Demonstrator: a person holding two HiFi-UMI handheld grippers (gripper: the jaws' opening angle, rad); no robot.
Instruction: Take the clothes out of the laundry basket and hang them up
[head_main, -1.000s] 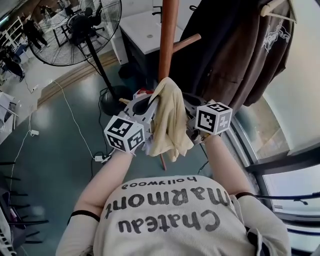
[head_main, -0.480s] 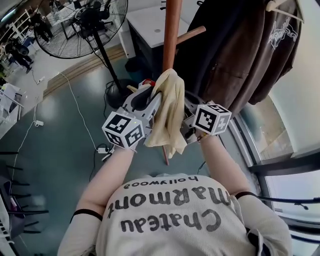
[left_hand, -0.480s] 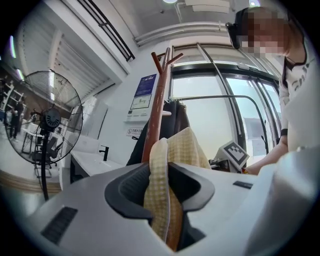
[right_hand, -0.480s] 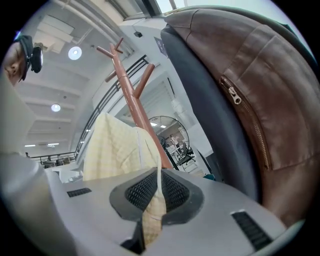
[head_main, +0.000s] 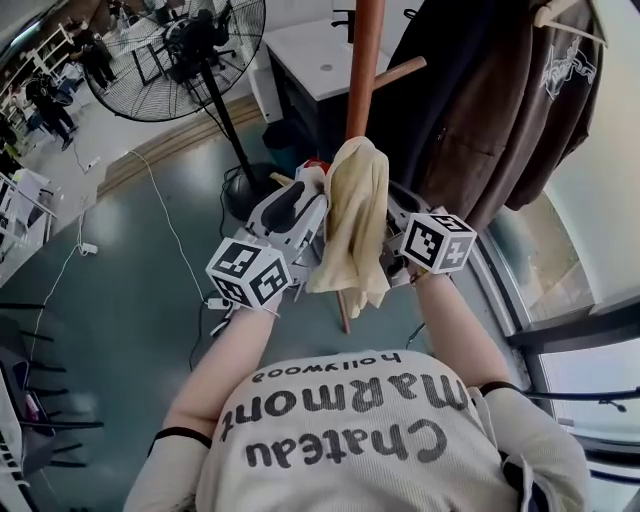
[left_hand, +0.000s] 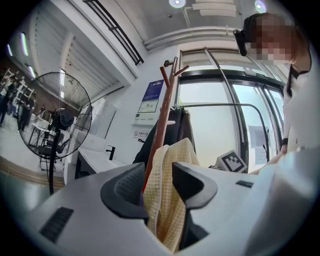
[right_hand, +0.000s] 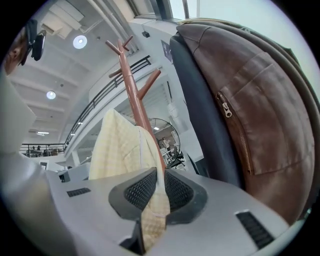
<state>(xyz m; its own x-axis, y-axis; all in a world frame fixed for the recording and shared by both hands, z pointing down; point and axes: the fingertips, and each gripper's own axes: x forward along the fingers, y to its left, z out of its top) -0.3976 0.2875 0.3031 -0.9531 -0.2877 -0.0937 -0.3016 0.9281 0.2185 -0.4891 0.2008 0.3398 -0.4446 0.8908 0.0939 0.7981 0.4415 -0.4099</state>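
The left gripper (left_hand: 159, 181), at 9 o'clock of the yellow waffle cloth (head_main: 355, 225), has just been opening its jaws. They stand apart, and the cloth hangs loose between them. At 3 o'clock the right gripper (right_hand: 160, 189) pinches the cloth's edge in narrow jaws. The cloth's top sits against the wooden coat stand (head_main: 365, 60) at 12 o'clock. A brown jacket (head_main: 545, 110) hangs at 2 o'clock, and a fan (head_main: 175, 50) stands at 10.

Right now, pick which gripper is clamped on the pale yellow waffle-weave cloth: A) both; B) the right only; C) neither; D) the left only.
B: the right gripper has its jaws pinched on the pale yellow waffle-weave cloth, while the left gripper, whose jaws have just been opening, holds them apart with the cloth hanging loose between them.
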